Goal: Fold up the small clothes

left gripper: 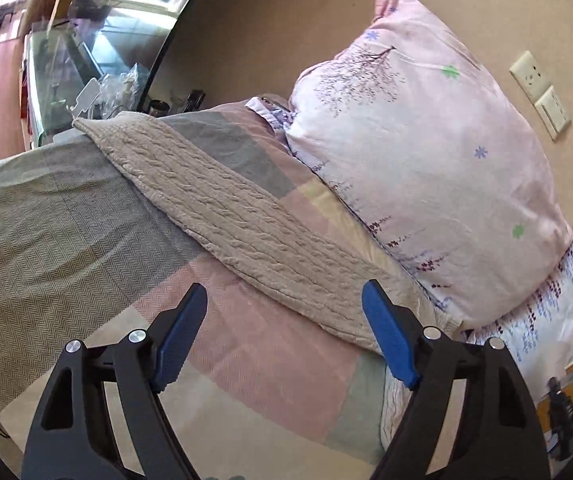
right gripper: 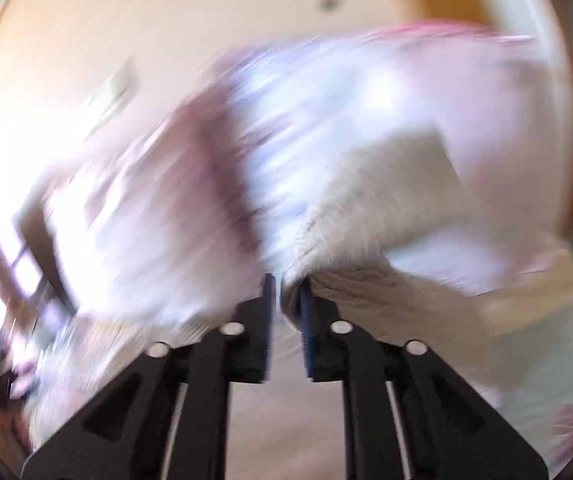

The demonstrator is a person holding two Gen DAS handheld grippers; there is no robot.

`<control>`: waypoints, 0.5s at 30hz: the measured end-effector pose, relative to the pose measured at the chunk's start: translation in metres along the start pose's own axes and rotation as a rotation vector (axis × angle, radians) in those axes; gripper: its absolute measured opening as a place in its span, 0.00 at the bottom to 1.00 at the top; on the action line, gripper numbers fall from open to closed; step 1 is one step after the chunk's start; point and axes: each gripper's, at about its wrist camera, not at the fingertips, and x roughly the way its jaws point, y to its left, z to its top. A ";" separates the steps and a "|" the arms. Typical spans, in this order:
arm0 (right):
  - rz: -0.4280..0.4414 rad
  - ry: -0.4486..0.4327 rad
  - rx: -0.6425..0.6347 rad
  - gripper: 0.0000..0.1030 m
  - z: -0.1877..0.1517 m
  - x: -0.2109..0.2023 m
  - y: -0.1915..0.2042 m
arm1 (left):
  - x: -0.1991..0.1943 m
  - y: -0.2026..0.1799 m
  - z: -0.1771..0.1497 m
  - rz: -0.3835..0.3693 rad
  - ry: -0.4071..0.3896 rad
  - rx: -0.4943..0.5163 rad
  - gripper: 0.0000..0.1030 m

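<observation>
A beige cable-knit garment [left gripper: 222, 208] lies folded in a long band across the bed in the left wrist view, running from upper left to lower right. My left gripper [left gripper: 286, 332] is open and empty, its blue pads apart just short of the garment's near edge. In the blurred right wrist view, my right gripper [right gripper: 286, 284] is shut on an edge of the beige knit garment [right gripper: 366, 216], which bunches between the pads and spreads to the right.
The bed carries a checked pink, grey and cream blanket [left gripper: 66, 240]. A large pink floral pillow [left gripper: 426, 152] leans on the wall behind the garment, above a white patterned pillow [left gripper: 546, 320]. Wall sockets [left gripper: 538, 92] sit at right. A cluttered glass tank [left gripper: 66, 80] stands at far left.
</observation>
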 end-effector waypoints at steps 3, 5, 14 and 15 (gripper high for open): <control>0.082 0.096 -0.042 0.40 -0.027 0.026 0.032 | 0.002 0.021 0.009 0.018 -0.005 -0.064 0.68; 0.045 0.033 -0.003 0.48 -0.025 0.010 0.015 | 0.005 0.042 0.016 -0.003 0.010 -0.146 0.61; -0.164 -0.029 0.073 0.68 -0.022 -0.032 -0.060 | 0.031 0.113 0.055 0.004 -0.017 -0.491 0.42; -0.169 -0.025 0.084 0.69 -0.025 -0.032 -0.064 | 0.034 0.114 0.060 0.016 -0.019 -0.497 0.38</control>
